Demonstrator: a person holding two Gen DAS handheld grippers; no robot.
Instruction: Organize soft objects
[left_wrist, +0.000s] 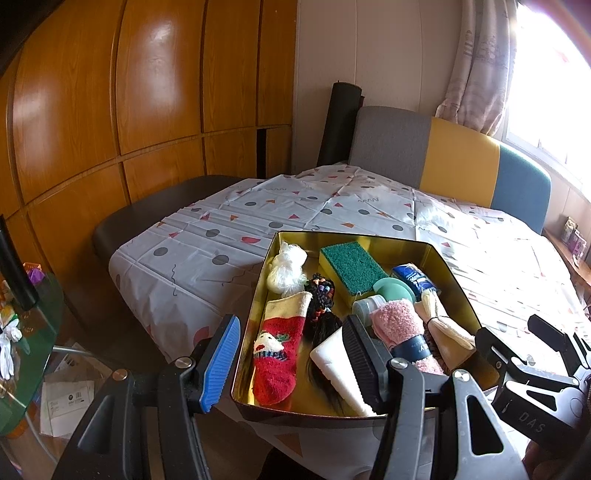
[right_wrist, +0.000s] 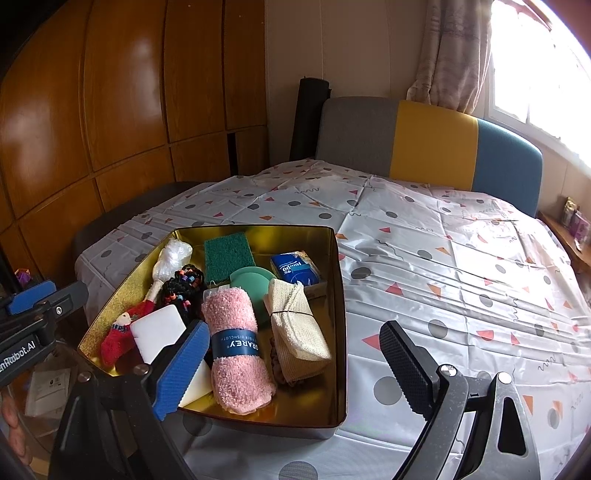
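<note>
A gold tin (left_wrist: 351, 236) (right_wrist: 341, 295) on the table holds soft things: a red Christmas sock (left_wrist: 275, 354) (right_wrist: 118, 339), a pink rolled dishcloth (left_wrist: 402, 328) (right_wrist: 236, 347), a green-and-yellow sponge (left_wrist: 351, 269) (right_wrist: 225, 254), a white foam block (left_wrist: 332, 365) (right_wrist: 159, 332), a beige mesh bundle (right_wrist: 299, 325), a blue tissue pack (right_wrist: 295, 271) and black beaded hair ties (left_wrist: 321, 295). My left gripper (left_wrist: 291, 363) hovers open over the tin's near left corner, gripping nothing. My right gripper (right_wrist: 291, 369) stands wide open above the tin's near right corner, also empty.
The patterned tablecloth (right_wrist: 443, 277) stretches right of and behind the tin. A grey, yellow and blue chair back (right_wrist: 432, 144) stands at the far edge. A glass side table (left_wrist: 33, 332) with clutter sits low on the left, beside wooden cupboard doors (left_wrist: 110, 110).
</note>
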